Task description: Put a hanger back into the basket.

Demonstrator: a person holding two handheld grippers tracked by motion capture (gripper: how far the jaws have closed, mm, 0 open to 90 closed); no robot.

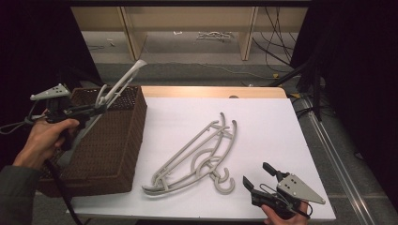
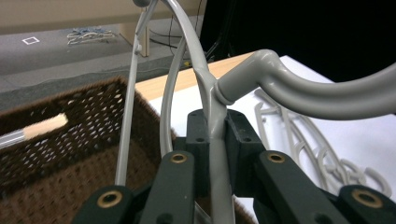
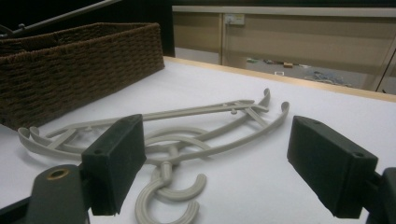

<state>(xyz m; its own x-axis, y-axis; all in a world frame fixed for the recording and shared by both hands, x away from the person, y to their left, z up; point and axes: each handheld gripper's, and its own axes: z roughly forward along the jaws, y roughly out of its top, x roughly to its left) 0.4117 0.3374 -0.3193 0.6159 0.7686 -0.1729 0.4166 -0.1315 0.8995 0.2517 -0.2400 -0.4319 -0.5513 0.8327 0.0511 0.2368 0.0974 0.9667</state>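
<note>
Above the brown wicker basket at the left side of the bench, a grey plastic hanger is held tilted by the left gripper, one end raised toward the far side. In the left gripper view, the jaws are seen clenched on the hanger's thin bar, with its thick hook neck bending away to the right. On the white bench top, just right of the basket, two more grey hangers are laid overlapping, their hooks turned toward the near edge. The right gripper is held near those hooks, its jaws spread apart and grasping nothing.
</note>
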